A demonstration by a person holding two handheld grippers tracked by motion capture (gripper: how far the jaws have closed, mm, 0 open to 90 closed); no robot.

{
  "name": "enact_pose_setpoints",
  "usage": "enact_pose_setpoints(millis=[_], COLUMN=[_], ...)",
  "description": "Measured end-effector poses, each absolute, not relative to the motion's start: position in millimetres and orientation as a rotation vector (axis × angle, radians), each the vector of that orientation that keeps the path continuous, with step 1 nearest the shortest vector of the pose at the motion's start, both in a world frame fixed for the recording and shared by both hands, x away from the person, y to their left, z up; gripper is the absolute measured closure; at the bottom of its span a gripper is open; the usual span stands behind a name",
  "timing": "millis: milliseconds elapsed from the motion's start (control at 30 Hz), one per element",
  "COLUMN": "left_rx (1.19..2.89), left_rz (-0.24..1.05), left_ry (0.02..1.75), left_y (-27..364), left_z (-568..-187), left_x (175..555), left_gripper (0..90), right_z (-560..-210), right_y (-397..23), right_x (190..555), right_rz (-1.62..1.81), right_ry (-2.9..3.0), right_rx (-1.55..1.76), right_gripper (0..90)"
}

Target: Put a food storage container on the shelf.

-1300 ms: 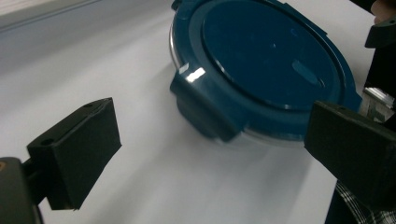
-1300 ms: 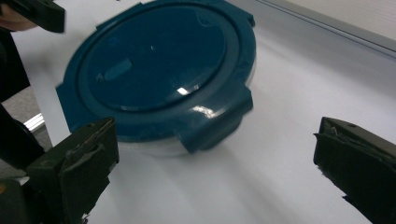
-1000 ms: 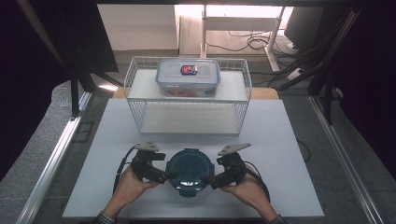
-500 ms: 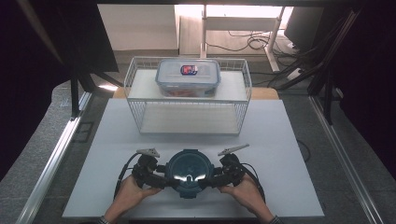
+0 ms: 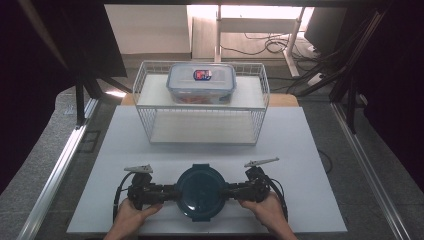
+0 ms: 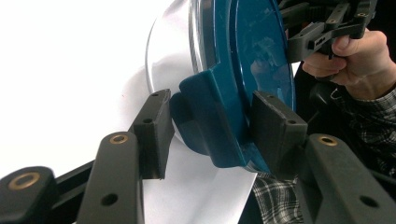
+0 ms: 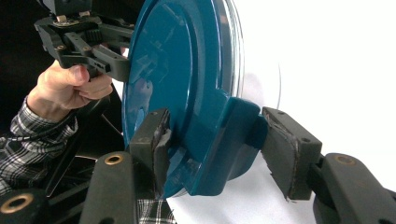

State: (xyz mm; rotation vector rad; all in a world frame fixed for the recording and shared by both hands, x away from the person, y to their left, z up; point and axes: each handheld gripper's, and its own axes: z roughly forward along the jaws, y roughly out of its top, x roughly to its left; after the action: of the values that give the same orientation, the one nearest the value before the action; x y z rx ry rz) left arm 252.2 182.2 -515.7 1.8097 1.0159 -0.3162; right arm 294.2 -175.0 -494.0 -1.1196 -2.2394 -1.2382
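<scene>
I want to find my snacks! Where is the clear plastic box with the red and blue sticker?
In the high view, the clear plastic box sits at the far middle of the table, on the top shelf of the white wire rack.

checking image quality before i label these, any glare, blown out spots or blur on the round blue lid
High view: window light beyond the wire basket is blown out, sides dark, the lid sharp with faint sheen. Left gripper view: white table overexposed, mottled reflections on the lid, near fingers soft. Right gripper view: table washed out, lid shows smeary glare.
</scene>
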Motion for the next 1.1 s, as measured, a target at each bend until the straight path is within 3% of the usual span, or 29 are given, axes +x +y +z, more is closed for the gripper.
enact_pose_setpoints(millis=[600,700,1100], left_rx=[1.748,1.75,1.681], left_rz=[-0.347,-0.348,-0.349], left_ry=[1.04,1.032,1.095], left_y=[183.7,183.9,181.6], left_z=[-519.0,-519.3,-518.5], left_x=[251.5,252.1,247.7], left_gripper=[53.2,53.3,55.2], right_z=[-499.6,-502.4,-498.6], right_y=[-186.4,-187.1,-188.8], right_x=[288.2,287.7,286.9], right_rz=[-1.233,-1.247,-1.249], right_ry=[-2.184,-2.14,-2.078], right_rx=[-1.189,-1.188,-1.247], right_gripper=[46.2,51.2,56.5])
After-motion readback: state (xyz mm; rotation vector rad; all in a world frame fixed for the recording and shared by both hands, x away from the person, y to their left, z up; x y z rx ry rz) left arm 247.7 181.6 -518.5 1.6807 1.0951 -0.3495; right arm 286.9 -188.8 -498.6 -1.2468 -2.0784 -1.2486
